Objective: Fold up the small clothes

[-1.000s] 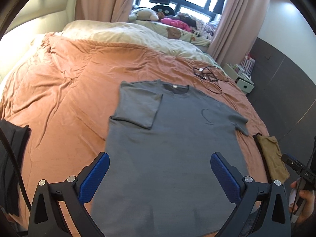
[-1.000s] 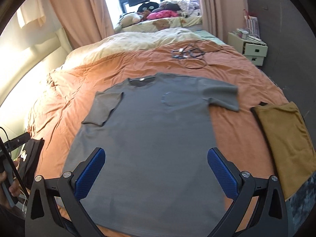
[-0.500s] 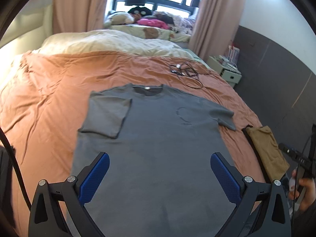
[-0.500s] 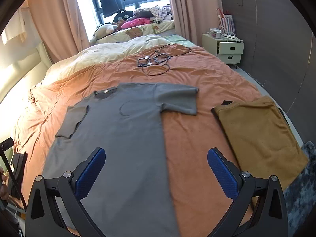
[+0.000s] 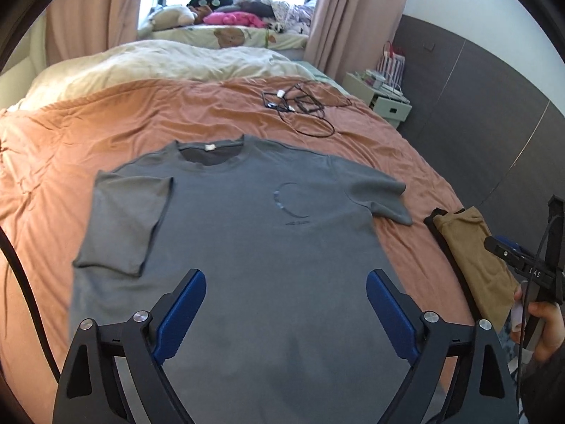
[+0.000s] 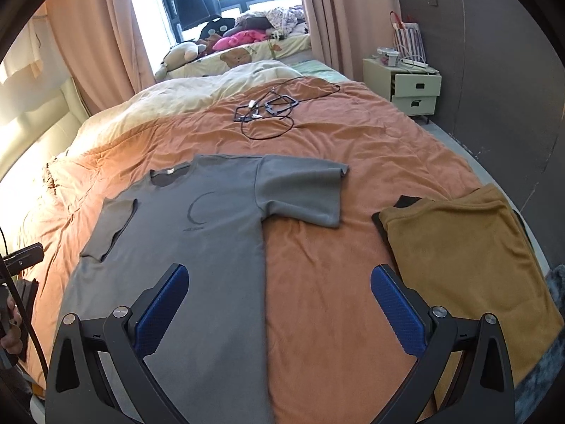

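Across the orange bed (image 5: 106,134), grey T-shirt (image 5: 247,247) flat, left sleeve folded in, right sleeve (image 6: 300,190) out. Left gripper (image 5: 286,304) closing on nothing, right gripper (image 6: 279,300) fingers spread, empty. Next, probably: pinching right sleeve.

Support: bed with wrinkled orange fabric cover (image 6: 353,148). Lying directly on it: grey short-sleeved T-shirt (image 6: 212,233), spread flat, one sleeve folded inward; folded mustard-brown garment (image 6: 466,247) at right edge; tangle of black cables (image 6: 268,113) beyond; cream duvet (image 5: 152,67) farthest back.
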Demonstrator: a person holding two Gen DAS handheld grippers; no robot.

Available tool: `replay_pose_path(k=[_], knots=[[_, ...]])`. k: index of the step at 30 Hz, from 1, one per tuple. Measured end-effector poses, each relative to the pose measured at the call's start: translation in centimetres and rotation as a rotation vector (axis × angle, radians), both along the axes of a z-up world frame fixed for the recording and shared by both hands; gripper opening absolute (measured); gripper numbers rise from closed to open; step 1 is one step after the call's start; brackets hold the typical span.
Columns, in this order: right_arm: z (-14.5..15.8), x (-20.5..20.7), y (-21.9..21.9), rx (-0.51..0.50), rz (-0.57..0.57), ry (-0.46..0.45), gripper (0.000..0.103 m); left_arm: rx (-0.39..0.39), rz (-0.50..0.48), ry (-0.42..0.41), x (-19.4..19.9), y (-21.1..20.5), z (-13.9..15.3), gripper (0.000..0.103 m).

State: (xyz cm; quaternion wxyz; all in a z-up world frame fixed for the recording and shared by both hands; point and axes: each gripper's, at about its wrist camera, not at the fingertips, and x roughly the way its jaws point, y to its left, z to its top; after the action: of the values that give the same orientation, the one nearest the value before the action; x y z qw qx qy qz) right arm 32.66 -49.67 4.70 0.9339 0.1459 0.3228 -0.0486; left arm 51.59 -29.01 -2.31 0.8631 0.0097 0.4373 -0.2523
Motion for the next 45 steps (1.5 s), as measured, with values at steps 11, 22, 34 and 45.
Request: replay_pose_path(k=[11,22,34,45], knots=[[-1.7,8.5,-5.5,0.120,-0.032,0.068,0.090,0.027,-0.067,0.046,7.3,-5.6,-3.0,0.075],[-5.7,18.7,-10.0,0.195,-0.046,0.146,0.052,0.057,-0.162,0.123,14.0,-12.6,-8.8,0.056],[-10.7,25.9,-13.0,0.227,-0.061,0.211,0.040,0.047,-0.235,0.189,18.4,-18.8,-13.6,0.039],[-12.8,29.3,-14.0,0.262,-0.030,0.159,0.009,0.037,-0.302,0.255,19.3,-23.3,-16.7,0.021]])
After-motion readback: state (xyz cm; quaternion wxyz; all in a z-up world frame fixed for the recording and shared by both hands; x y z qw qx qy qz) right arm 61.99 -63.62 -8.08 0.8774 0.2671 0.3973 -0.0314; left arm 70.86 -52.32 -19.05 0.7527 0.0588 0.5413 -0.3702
